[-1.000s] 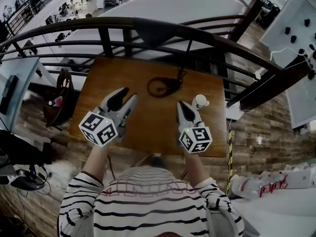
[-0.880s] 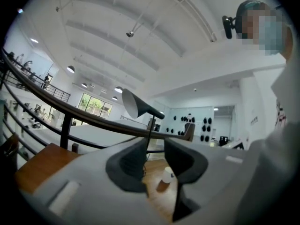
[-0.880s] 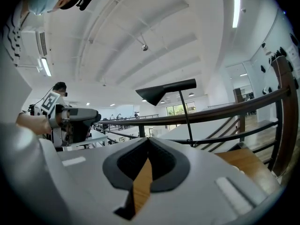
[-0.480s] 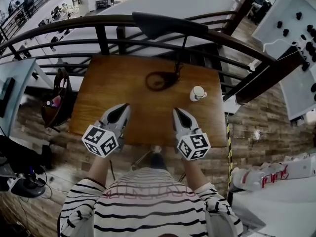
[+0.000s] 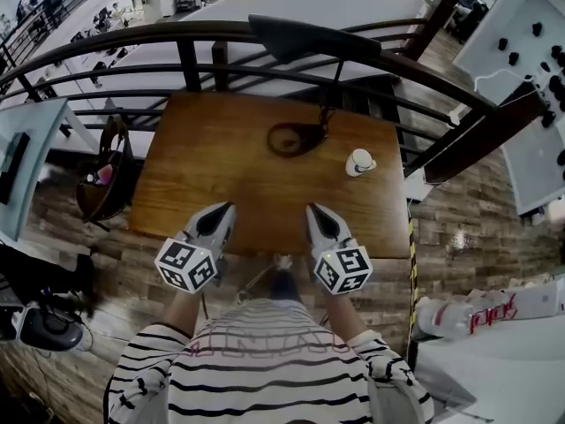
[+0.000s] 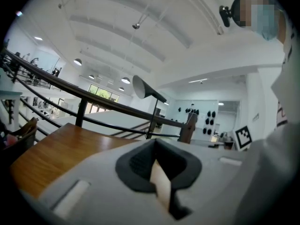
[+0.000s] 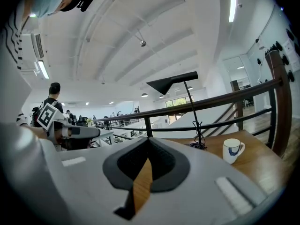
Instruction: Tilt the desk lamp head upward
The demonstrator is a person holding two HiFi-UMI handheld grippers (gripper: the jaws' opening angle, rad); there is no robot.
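The desk lamp stands at the far side of the wooden table point(image 5: 203, 166). Its dark flat head point(image 5: 309, 38) sits on a thin pole above a round base point(image 5: 296, 138) ringed by cable. The lamp head point(image 6: 147, 89) shows far ahead in the left gripper view, and the same lamp head point(image 7: 171, 83) in the right gripper view. My left gripper point(image 5: 224, 210) is shut and holds nothing at the table's near edge. My right gripper point(image 5: 312, 211) hovers beside it, also shut and holding nothing. Both are well short of the lamp. The left gripper point(image 6: 154, 143) and right gripper point(image 7: 147, 142) show their jaws pressed together.
A white cup point(image 5: 359, 162) with a blue mark stands right of the lamp base; the cup point(image 7: 232, 150) also shows in the right gripper view. A dark curved railing point(image 5: 177, 56) runs behind the table. A chair with a bag point(image 5: 104, 179) is at the left.
Both grippers have drawn back toward me from mid-table to the near edge. The left jaws have gone from apart to shut. The lamp and cup have not moved.
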